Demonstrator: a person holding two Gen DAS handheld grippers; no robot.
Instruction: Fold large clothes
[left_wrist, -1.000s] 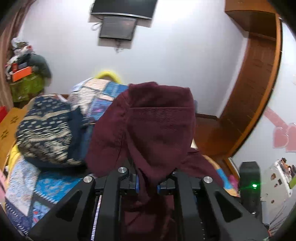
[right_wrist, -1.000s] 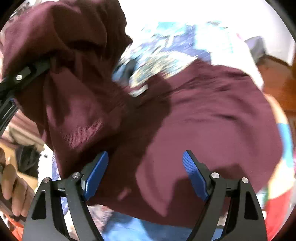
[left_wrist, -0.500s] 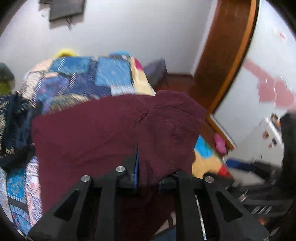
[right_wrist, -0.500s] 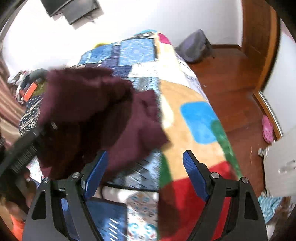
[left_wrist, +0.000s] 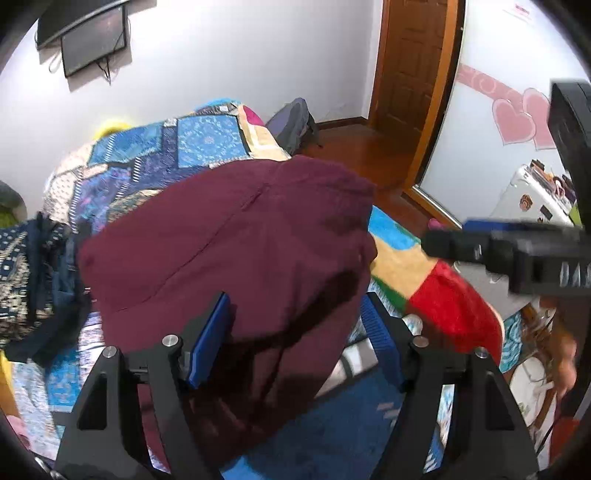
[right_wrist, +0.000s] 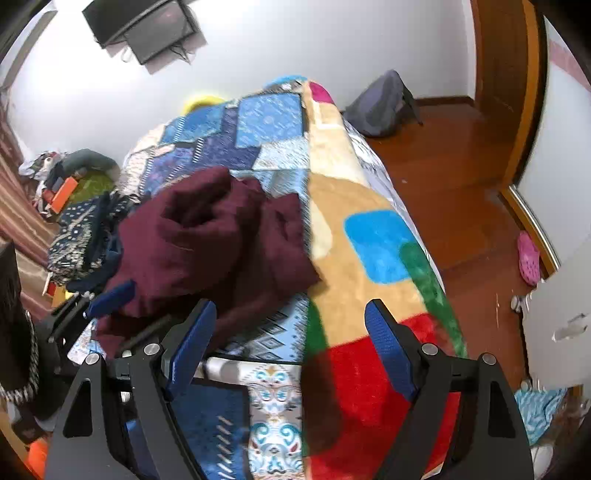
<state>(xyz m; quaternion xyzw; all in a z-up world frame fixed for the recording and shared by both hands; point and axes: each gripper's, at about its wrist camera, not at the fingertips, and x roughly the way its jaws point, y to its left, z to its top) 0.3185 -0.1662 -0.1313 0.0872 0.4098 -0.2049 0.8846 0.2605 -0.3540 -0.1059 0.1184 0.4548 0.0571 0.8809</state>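
Observation:
A large maroon garment (left_wrist: 229, 251) lies bunched on the patchwork bedspread (left_wrist: 207, 140). My left gripper (left_wrist: 295, 332) stands over its near end. Its jaws are opening, with the cloth between the blue pads and no pad pressing on it. In the right wrist view the same maroon garment (right_wrist: 207, 240) lies heaped at the left, and one blue pad of the left gripper (right_wrist: 107, 295) shows at its edge. My right gripper (right_wrist: 290, 343) is open over the bedspread (right_wrist: 369, 236), to the right of the garment, with nothing between its fingers. In the left wrist view the right gripper (left_wrist: 517, 254) shows side-on at the right.
A dark blue patterned pile of clothes (right_wrist: 77, 229) lies to the left of the garment. A grey backpack (right_wrist: 380, 103) rests on the wooden floor beyond the bed, near a wooden door (left_wrist: 410, 66). A pink shoe (right_wrist: 528, 258) lies on the floor at the right.
The left gripper came down with the maroon garment, laid it on the bed and opened its jaws off it. The right gripper swung away to the right of the garment, still open.

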